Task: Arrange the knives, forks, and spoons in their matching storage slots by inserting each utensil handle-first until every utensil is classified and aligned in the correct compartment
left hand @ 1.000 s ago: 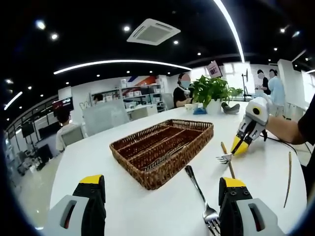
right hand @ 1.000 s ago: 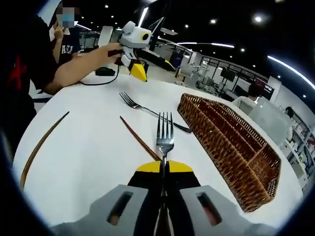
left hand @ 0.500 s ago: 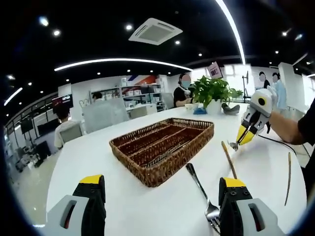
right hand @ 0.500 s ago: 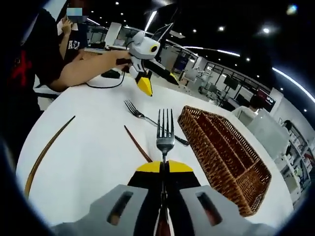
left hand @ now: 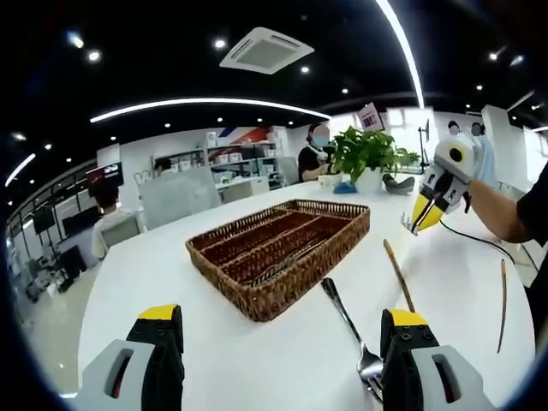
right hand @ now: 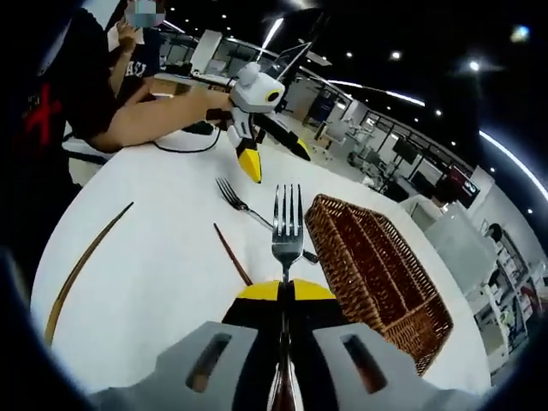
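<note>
In the left gripper view, the left gripper (left hand: 278, 360) is seen with its yellow-tipped jaws spread apart and nothing held between them, low over the round white counter (left hand: 154, 282). A brown woven wicker tray with long divided compartments (left hand: 278, 250) is set on the counter ahead. Just right of it a silver metal fork (left hand: 347, 321) is laid flat, then a thin brown wooden chopstick (left hand: 398, 274), and a second wooden chopstick (left hand: 502, 304) near the counter edge. At far right the right gripper (left hand: 425, 212) is raised above the counter, jaws clenched on a second silver fork (right hand: 287, 231), tines forward in the right gripper view. There the wicker tray is seen to the right of the held fork.
</note>
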The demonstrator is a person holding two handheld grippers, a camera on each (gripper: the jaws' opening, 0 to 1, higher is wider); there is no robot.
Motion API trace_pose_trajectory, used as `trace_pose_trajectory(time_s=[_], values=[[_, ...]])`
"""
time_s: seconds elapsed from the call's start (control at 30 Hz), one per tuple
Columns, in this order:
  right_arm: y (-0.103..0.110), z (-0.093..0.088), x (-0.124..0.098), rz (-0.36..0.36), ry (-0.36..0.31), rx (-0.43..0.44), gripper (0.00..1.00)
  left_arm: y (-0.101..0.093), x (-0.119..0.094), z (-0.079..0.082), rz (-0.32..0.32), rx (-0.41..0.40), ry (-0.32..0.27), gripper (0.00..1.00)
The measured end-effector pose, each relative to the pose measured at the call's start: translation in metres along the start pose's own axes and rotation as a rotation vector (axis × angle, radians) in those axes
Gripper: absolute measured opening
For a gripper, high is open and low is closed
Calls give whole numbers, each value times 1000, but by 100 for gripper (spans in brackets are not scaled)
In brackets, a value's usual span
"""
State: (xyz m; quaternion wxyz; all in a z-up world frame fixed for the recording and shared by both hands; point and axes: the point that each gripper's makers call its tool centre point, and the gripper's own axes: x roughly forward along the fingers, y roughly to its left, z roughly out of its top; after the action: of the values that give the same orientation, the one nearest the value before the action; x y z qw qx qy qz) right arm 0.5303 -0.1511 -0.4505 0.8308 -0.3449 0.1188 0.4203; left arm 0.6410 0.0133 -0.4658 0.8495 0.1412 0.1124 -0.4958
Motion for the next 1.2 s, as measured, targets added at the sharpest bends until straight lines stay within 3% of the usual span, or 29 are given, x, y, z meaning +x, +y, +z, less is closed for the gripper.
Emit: trace_pose_trajectory(time_s=[0.17,0.37,0.53,0.7,0.87,1.2], values=[[-9,26,-15,30,-9,-68,0,1,0,-1,5,-3,0,100],[-15,38,-19,68,7,-87,0,2,-1,1,13,-5,-6,100],[-22,36,-8,71,37,-119,0,8,0,7,44,-2,-42,100],[-28,30,2,74,19,-113,0,5,1,4,34,-6,-23,100],[-27,22,4,80,33,-108,0,5,3,6,29,-17,-39,100],[-24,26,6,75,32,-132,0,5,4,7,33,-19,-46,100]])
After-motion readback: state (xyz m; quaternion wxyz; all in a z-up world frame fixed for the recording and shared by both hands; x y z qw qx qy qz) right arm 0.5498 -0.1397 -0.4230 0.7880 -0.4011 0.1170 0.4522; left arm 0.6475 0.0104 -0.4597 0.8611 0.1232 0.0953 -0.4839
